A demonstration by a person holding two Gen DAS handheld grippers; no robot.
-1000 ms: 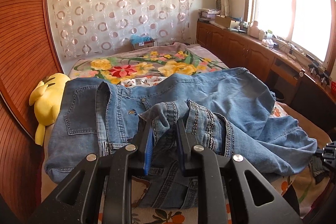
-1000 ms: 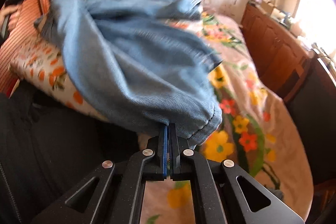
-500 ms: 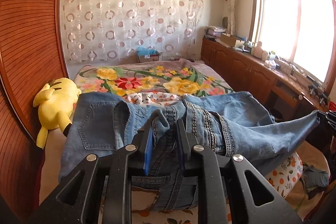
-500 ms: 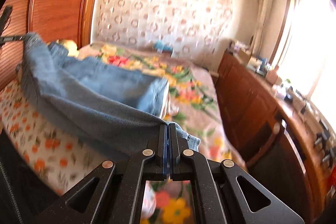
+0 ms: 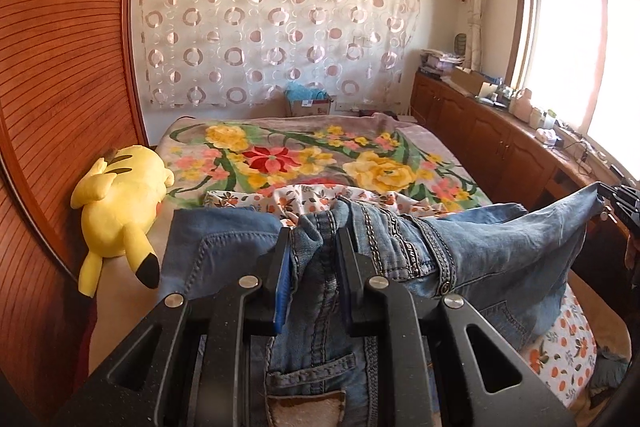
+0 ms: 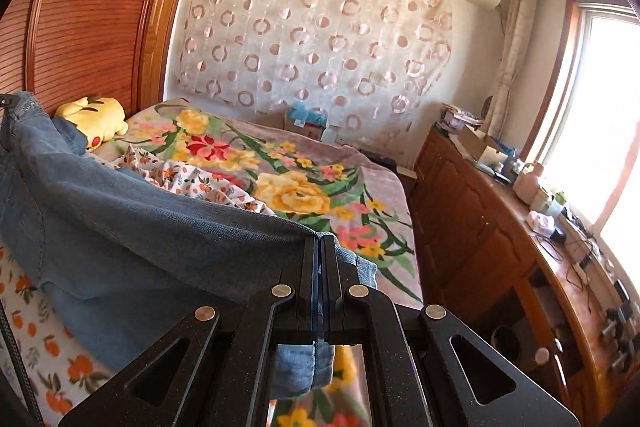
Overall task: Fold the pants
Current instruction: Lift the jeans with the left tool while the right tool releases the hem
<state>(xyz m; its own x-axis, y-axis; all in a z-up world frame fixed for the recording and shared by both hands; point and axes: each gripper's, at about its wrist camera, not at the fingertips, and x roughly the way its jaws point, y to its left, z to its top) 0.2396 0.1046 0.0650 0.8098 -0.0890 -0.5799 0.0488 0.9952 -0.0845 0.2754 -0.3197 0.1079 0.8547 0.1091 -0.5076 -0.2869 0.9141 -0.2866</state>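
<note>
Blue denim jeans (image 5: 472,247) hang stretched in the air above the bed. My left gripper (image 5: 312,251) is shut on the bunched waistband, with the stitched belt loops spilling to its right. My right gripper (image 6: 320,247) is shut on the leg hem; a bit of hem pokes out below the fingers (image 6: 308,367). In the right wrist view the jeans (image 6: 120,227) run from my fingers to the far left, where the left gripper (image 6: 6,103) holds them. The right gripper also shows at the right edge of the left wrist view (image 5: 622,201).
The bed has a floral blanket (image 5: 312,159) and an orange-print sheet (image 6: 44,343) under the jeans. A yellow plush toy (image 5: 120,203) lies by the wooden headboard wall (image 5: 60,87). Wooden cabinets (image 6: 480,227) with clutter run along the window side.
Both grippers have lifted and pulled apart. The jeans have come up off the bed and now hang taut between them. Both views have tilted up toward the far wall.
</note>
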